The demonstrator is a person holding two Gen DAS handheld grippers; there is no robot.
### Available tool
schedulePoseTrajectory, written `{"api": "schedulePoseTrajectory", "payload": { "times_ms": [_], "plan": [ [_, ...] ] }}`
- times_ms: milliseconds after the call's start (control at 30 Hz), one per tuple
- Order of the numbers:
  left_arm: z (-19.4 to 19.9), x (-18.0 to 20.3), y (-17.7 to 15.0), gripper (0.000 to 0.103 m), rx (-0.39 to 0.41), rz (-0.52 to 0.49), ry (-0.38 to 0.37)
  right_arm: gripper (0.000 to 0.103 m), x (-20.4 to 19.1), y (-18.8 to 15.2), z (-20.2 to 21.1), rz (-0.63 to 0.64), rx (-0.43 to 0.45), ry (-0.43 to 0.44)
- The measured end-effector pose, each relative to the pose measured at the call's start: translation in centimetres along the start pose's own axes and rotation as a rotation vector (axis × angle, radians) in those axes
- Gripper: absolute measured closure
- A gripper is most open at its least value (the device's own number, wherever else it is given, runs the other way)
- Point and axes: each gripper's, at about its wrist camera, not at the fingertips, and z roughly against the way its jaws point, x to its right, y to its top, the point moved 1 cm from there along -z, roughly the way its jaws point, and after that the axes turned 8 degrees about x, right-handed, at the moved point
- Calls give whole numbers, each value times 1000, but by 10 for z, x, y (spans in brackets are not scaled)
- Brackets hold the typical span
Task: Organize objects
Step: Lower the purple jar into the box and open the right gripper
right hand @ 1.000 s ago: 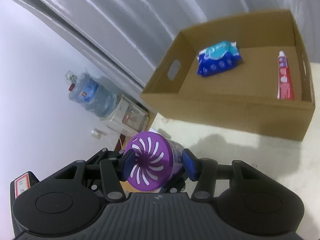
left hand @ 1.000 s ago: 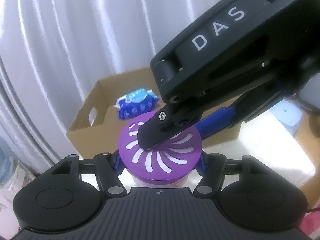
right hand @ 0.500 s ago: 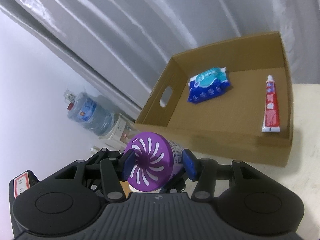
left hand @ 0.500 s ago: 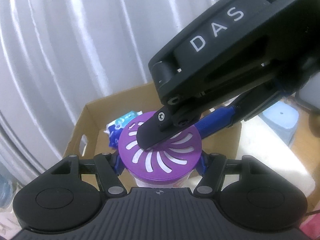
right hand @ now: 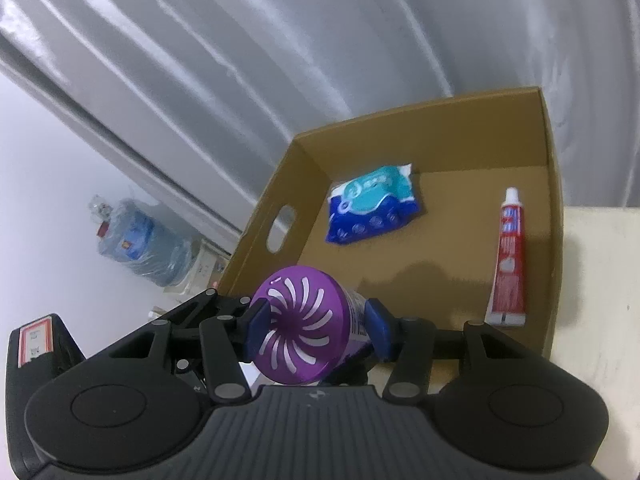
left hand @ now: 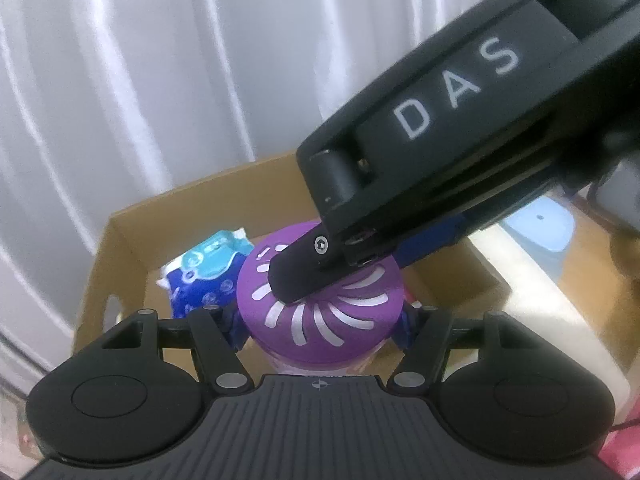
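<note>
Left gripper [left hand: 320,322]: blue pads squeezing the sides of the purple-lidded cylindrical air freshener can [left hand: 320,308], lid with white swirl slots facing up.
Right gripper [right hand: 318,330]: also pinching that same can, one blue pad [right hand: 378,328] on each side.
Can location: up in the air between both grippers, right over the near edge of the box.
Open brown cardboard box [right hand: 554,208]: sits on a cream tabletop [right hand: 600,280].
Inside the box: blue-and-teal soft pack of wipes [right hand: 370,204] toward the back left, red-and-white toothpaste tube [right hand: 509,256] along the right wall.
Behind: silvery-white pleated curtain [right hand: 320,60].
</note>
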Motion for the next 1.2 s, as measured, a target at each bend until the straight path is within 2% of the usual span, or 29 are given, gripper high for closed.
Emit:
{"api": "schedulePoseTrajectory", "payload": {
  "times_ms": [167, 233, 367, 667, 933, 1200],
  "plan": [
    [-37, -25, 16, 38, -62, 20, -44, 48, 7, 27, -29, 18, -24, -38],
    [-42, -17, 16, 38, -96, 40, -58, 48, 12, 37, -44, 19, -45, -51],
    [-66, -24, 15, 38, -178, 100, -90, 48, 28, 53, -76, 0, -98, -80],
    [-128, -38, 7, 38, -336, 231, -166, 48, 69, 67, -127, -56, -211, -144],
    [-142, -37, 3, 37, -392, 265, -194, 48, 92, 72, -151, -71, -260, -166],
    [-131, -31, 4, 20, -384, 248, -167, 48, 101, 67, -158, -77, -277, -177]
  ]
}}
